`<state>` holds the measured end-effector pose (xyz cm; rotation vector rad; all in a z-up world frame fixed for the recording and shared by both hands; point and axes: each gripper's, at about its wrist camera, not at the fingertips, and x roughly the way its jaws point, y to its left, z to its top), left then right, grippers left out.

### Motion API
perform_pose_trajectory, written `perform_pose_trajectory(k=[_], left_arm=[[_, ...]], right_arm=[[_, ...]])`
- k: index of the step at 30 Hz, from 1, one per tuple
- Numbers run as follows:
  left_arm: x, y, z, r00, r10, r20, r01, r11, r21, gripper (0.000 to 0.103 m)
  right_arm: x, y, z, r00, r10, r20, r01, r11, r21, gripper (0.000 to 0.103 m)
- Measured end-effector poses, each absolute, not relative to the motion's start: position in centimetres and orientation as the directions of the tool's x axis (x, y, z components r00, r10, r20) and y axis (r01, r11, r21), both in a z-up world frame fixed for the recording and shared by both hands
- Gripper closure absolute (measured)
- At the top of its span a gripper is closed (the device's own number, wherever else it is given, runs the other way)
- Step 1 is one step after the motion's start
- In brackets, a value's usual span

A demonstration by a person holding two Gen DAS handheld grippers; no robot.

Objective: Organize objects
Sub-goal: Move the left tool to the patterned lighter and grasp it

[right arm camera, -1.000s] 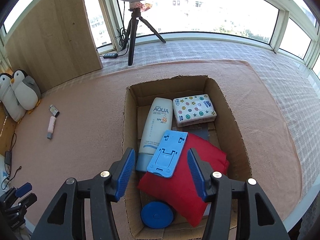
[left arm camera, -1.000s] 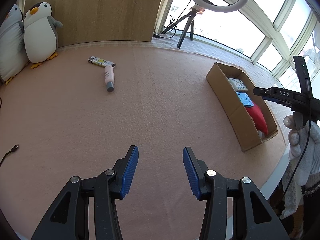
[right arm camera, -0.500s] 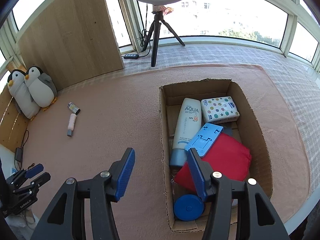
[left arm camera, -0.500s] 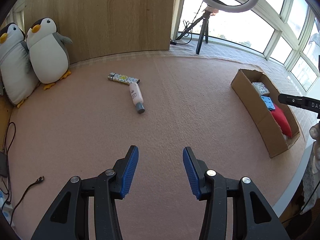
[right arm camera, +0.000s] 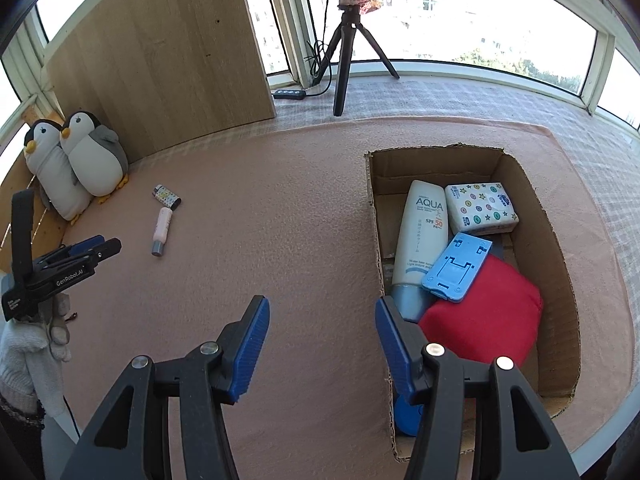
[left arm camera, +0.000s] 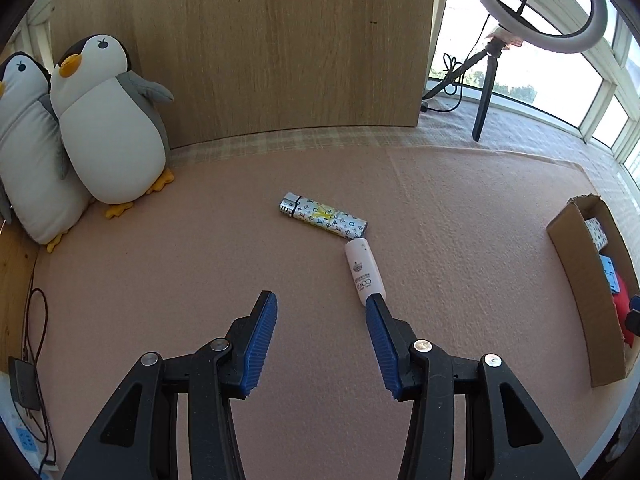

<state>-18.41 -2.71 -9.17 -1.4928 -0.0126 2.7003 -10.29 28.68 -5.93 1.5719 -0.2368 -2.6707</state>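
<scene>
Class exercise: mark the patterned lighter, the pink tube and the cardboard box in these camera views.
patterned lighter (left arm camera: 323, 220): left wrist view, middle of its printed body.
pink tube (left arm camera: 365, 272): left wrist view, on its labelled barrel.
cardboard box (right arm camera: 560, 260): right wrist view, inner face of its right wall.

Patterned lighter (left arm camera: 322, 220) lies flat on the pink mat. Pink tube (left arm camera: 365, 272) lies flat just beside the lighter's end, at an angle to it. Open cardboard box (right arm camera: 556, 248) holds sunscreen tube (right arm camera: 422, 240), tissue pack (right arm camera: 480, 208), blue stand (right arm camera: 456, 268), red cushion (right arm camera: 484, 320).
</scene>
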Motion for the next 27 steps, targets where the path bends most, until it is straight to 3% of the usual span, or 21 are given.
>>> perform_pose_trajectory(k=[17,22,27], left_arm=[[-30.8,-1.0,-12.7,-0.471,0.067,-0.88,-0.06,-0.997,-0.044,0.054],[-32.9,-0.8,-14.4,-0.434,0.035,-0.9,-0.083,-0.997,0.001,0.064],[-33.7,-1.7,-15.6,-0.398,0.016,-0.917,-0.08,-0.997,0.017,0.066]], right_arm=[[-8.0,28.2,-7.9,-0.425,-0.163,-0.89,-0.044,-0.979,0.2,0.052],[-7.5,29.0,-8.8,-0.401,-0.163,-0.902,-0.073,-0.975,0.209,0.052],[-7.4,29.4,-9.2,-0.392,-0.168,-0.905,-0.086,-0.972,0.218,0.052]])
